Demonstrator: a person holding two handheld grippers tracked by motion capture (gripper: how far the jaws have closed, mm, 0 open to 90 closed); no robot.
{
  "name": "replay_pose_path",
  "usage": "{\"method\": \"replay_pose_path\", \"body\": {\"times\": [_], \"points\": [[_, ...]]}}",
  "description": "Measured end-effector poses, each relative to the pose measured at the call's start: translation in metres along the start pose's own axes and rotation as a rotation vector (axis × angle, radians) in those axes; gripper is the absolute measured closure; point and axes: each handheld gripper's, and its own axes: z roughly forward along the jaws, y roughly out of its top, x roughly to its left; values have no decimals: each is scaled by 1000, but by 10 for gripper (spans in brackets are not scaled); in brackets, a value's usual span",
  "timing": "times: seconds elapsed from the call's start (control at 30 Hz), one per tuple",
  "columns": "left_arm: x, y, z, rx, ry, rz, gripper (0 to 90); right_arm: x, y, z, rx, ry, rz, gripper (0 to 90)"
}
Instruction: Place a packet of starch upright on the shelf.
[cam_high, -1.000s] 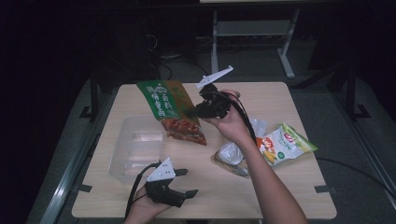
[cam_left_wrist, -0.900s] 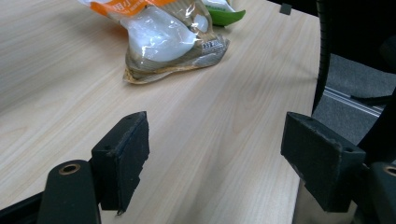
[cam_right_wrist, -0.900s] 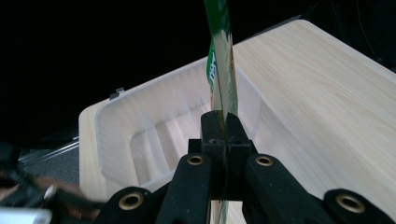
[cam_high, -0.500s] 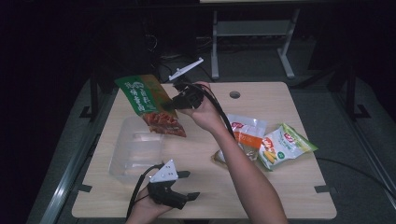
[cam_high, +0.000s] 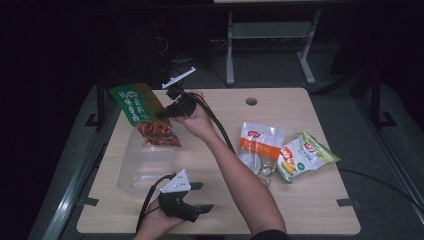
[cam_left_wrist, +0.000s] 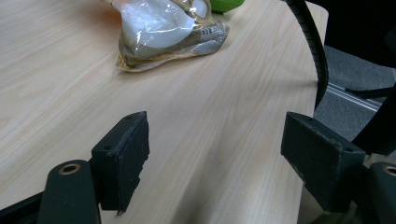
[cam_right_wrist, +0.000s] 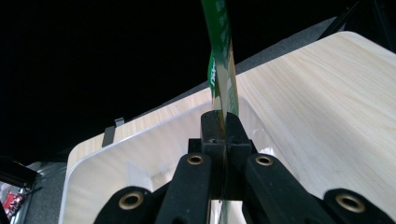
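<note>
The right gripper (cam_high: 167, 111), clamped on the green packet (cam_high: 145, 114), has carried it leftward over the clear bin (cam_high: 131, 172), ready for dropping in.

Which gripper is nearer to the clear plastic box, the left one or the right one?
The right. The right gripper holds the green snack bag just over the box's far end. The left gripper rests on the table beside the box's near corner, fingers open.

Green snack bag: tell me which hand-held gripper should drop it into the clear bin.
Right. The right hand-held gripper is already shut on the green snack bag, holding it above the clear bin. The left hand-held gripper rests open near the table's front edge.
</note>
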Motion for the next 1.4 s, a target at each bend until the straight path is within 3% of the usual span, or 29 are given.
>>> {"method": "replay_pose_path", "body": {"times": [0.27,0.47,0.73,0.97,1.17,1.27,1.4], "points": [[2,-1,0,0,1,-10,234,-15,-11,30,11,1,40,897],[3,-2,1,0,-2,-21,234,-22,-18,29,4,-13,48,894],[2,-1,3,7,-5,-16,234,-22,-21,30,82,-27,40,780],[2,-1,3,1,-4,-19,234,-28,-22,40,159,-32,10,757],[4,-1,3,0,-1,-15,234,-30,-26,47,185,-48,22,893],[4,0,3,1,3,-15,235,-29,-25,46,167,-39,27,897],[2,1,3,7,10,-14,236,-15,-19,40,105,-28,28,898]]}}
